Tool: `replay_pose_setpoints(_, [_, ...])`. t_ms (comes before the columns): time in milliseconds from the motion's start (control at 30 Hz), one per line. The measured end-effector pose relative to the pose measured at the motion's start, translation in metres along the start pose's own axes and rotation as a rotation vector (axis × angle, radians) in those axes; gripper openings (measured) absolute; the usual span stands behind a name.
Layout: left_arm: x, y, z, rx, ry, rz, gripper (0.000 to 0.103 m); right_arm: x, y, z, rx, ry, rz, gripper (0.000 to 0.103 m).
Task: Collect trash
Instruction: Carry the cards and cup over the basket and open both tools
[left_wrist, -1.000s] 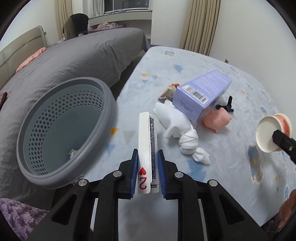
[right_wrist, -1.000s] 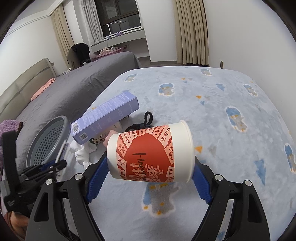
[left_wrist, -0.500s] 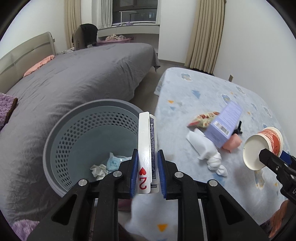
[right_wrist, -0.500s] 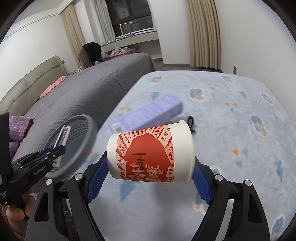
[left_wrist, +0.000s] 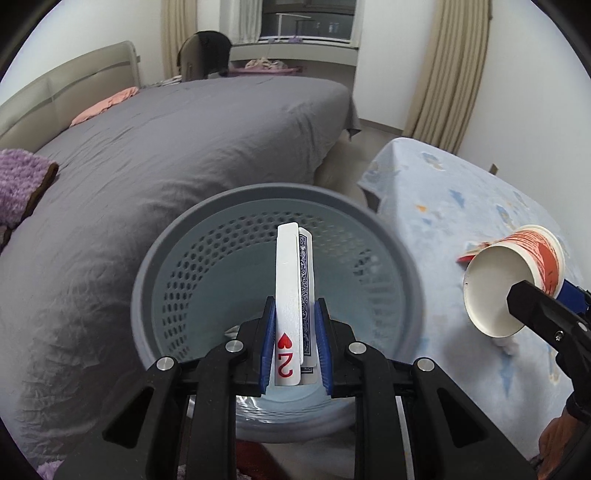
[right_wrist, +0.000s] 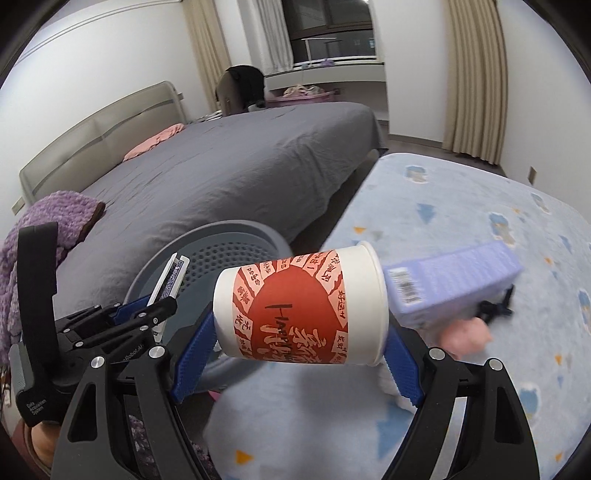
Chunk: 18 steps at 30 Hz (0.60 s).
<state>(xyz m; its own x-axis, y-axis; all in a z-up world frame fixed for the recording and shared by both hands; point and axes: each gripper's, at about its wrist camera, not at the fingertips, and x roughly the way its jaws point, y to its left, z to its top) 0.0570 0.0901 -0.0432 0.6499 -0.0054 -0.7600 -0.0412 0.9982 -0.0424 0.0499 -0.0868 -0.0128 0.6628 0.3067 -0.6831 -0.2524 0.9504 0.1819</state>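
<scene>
Now the left claw (left_wrist: 294, 347) is clamped on a small stack of playing cards (left_wrist: 291, 295), which stand on edge between its blue pads (left_wrist: 267, 347). The front card shows a red two of hearts, and the card behind it shows a blue patterned back. These cards are held directly over the open mouth of the grey perforated basket (left_wrist: 388, 236), which fills the centre of the left wrist view. The bottom of the basket is mostly hidden by the claw, so I cannot tell what lies inside.

At 3 o'clock in the same view the right claw (right_wrist: 295, 354) appears, gripping a red and white paper cup (right_wrist: 299, 310) that lies on its side, with the open mouth turned toward the basket. In the right wrist view this cup is squeezed at both ends by the blue pads, its base at 9 o'clock and its rim at 3 o'clock.

Behind the cup, at 3 o'clock, a lilac box (right_wrist: 450, 284) with a barcode lies on the light blue carpet (right_wrist: 461, 206), and something pink (right_wrist: 465, 336) is just below it, blurred. The grey bed (left_wrist: 166, 147) stands behind the basket, from 9 to 12 o'clock.
</scene>
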Motion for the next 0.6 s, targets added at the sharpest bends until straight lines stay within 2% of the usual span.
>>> replay_pose_setpoints(233, [0.014, 0.033, 0.001, -0.06, 0.023, 0.04, 0.021, 0.036, 0.027, 0.012, -0.045, 0.036, 0.06, 0.08])
replay_pose_setpoints(600, [0.03, 0.057, 0.005, -0.122, 0.047, 0.072, 0.022, 0.076, 0.047, 0.027, -0.074, 0.078, 0.115, 0.08])
